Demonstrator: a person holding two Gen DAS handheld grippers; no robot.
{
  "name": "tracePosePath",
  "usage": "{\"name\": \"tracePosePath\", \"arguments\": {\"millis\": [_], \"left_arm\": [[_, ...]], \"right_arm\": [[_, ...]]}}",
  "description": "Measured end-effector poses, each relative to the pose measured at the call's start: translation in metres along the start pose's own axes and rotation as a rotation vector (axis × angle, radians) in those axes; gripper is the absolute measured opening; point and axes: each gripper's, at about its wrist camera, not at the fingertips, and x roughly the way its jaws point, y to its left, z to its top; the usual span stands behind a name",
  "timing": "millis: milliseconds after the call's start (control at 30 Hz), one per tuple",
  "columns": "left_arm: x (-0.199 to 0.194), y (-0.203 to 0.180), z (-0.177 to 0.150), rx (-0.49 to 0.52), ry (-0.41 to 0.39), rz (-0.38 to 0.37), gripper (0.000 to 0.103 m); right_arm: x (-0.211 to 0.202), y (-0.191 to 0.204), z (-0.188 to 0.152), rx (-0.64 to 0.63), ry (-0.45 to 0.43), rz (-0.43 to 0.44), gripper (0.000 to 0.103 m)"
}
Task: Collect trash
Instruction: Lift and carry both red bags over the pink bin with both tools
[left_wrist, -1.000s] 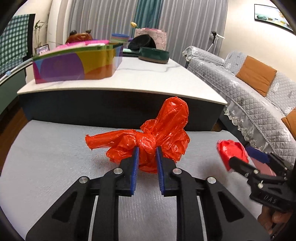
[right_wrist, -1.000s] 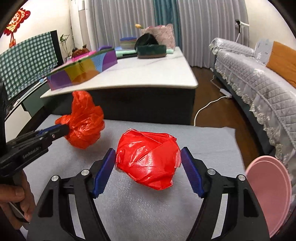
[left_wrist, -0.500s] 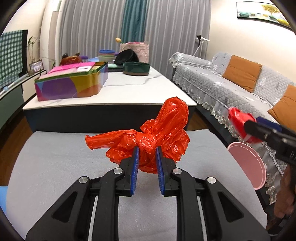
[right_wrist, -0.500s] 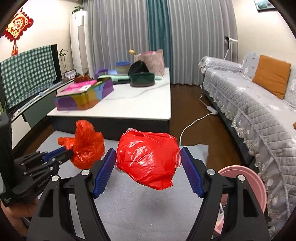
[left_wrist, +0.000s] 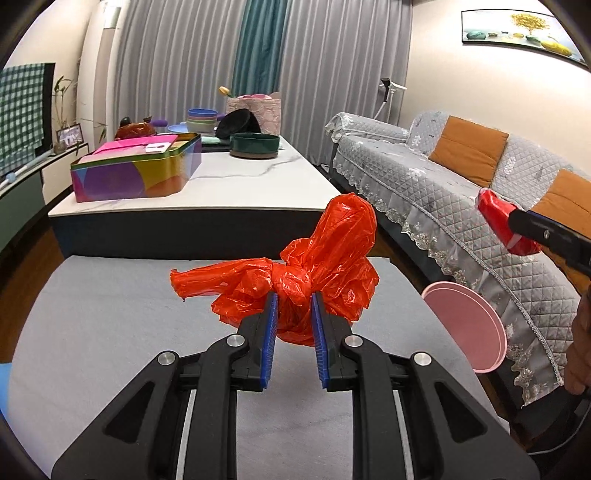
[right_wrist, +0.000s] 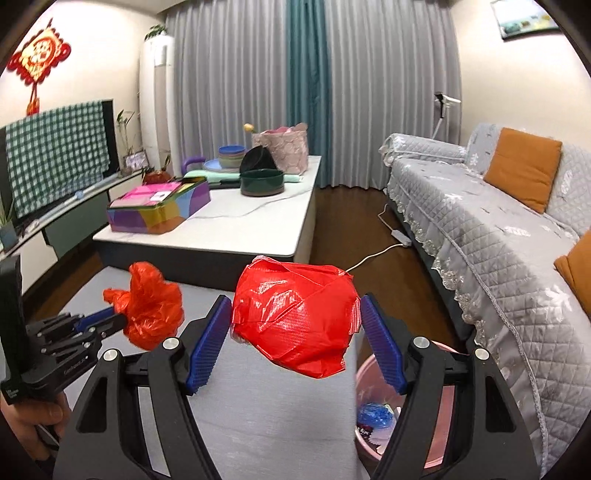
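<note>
- Trash is in both grippers: the right gripper (right_wrist: 295, 328) has its jaws wide, pressed on a taped red wad (right_wrist: 293, 317); the left gripper (left_wrist: 293, 328) has its jaws narrow, pinching a knotted orange bag (left_wrist: 295, 273).
- Pink bin (right_wrist: 448, 406) lies below and just right of the red wad, so the right arm is nearer; the orange bag is well left of the bin.
- Wad: glossy, rounded, stiff. Bag: thin crinkled film, its long tail pointing away from the bin.
</note>
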Motion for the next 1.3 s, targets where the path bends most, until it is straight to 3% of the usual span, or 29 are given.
{"name": "tracePosePath", "arguments": {"millis": [333,900,1300], "left_arm": [[0.01,-0.032,-0.008,0.025,0.007,-0.016,0.018],[0.038,-0.091,-0.011,0.088,0.031,-0.093,0.018],[0.055,-0.122,-0.014,0.109,0.051,-0.136,0.018]], "right_arm": [[-0.006,-0.047,-0.024,0.032,-0.033,-0.108,0.071],[-0.009,-0.116,-0.044,0.116,-0.02,-0.201,0.071],[-0.013,-0.145,-0.051,0.144,-0.016,-0.256,0.071]]}}
